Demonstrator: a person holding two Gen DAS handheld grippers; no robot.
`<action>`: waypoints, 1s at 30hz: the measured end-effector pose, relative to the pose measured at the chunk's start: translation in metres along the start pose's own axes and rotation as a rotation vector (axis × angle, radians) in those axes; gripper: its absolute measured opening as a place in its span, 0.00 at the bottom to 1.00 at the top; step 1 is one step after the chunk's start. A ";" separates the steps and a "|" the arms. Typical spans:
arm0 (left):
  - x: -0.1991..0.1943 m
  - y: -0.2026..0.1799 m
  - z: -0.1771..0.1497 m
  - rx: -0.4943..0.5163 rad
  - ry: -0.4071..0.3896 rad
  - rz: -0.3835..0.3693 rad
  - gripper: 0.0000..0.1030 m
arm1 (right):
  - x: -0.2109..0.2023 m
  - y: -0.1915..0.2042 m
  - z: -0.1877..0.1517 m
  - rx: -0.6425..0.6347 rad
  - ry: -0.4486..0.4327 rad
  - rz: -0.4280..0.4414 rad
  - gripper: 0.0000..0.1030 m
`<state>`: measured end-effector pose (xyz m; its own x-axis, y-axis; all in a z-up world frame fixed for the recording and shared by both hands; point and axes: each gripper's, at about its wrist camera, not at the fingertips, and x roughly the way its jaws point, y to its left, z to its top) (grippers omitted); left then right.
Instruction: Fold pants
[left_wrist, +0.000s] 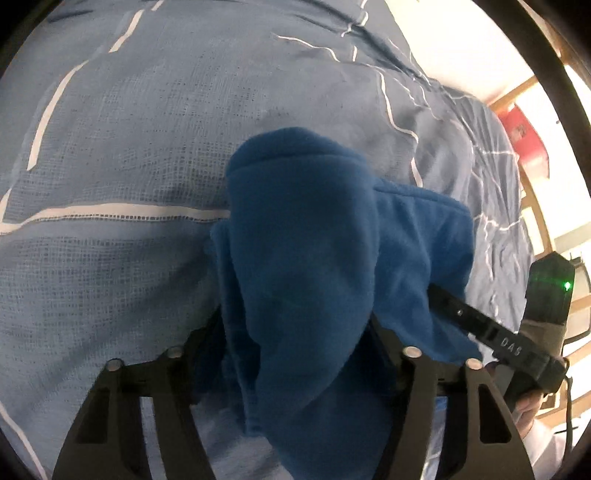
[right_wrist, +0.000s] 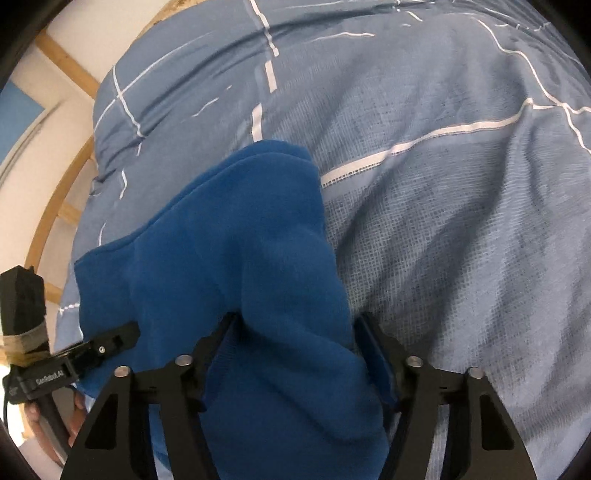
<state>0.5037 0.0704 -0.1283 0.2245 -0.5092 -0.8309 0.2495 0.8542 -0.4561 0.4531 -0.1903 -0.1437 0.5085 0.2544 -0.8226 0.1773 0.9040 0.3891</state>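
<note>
Two wrist views over a bed covered by a light blue duvet (left_wrist: 110, 155) with thin white lines. The blue fleece pants (left_wrist: 306, 258) are bunched and lifted above the duvet, stretched between the two tools. Left hand-held gripper (left_wrist: 295, 325): a thick fold of the pants fills the gap between its black fingers (left_wrist: 207, 332), and the jaws are clamped on the cloth, which drapes back toward the camera. Right hand-held gripper (right_wrist: 295, 325): its fingers (right_wrist: 373, 332) likewise stand on either side of a thick fold of the pants (right_wrist: 258, 258) and grip it. In the left wrist view the right tool enters from the lower right edge, its finger tip buried in the fleece. In the right wrist view the left tool enters from the lower left, touching the cloth's edge. A wooden frame (right_wrist: 62, 192) shows beside the bed in the right wrist view
</note>
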 end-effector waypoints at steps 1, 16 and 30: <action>-0.004 -0.001 0.000 -0.004 -0.003 0.001 0.47 | -0.001 0.002 0.000 -0.004 0.004 0.004 0.51; -0.102 -0.002 -0.016 -0.046 -0.108 -0.107 0.30 | -0.088 0.081 -0.006 -0.119 -0.138 -0.066 0.26; -0.163 0.103 -0.055 0.013 -0.053 0.123 0.31 | -0.054 0.200 -0.063 -0.176 -0.028 0.069 0.26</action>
<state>0.4411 0.2468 -0.0575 0.3040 -0.4054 -0.8621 0.2288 0.9095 -0.3471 0.4077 -0.0016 -0.0477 0.5381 0.3104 -0.7836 -0.0075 0.9315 0.3638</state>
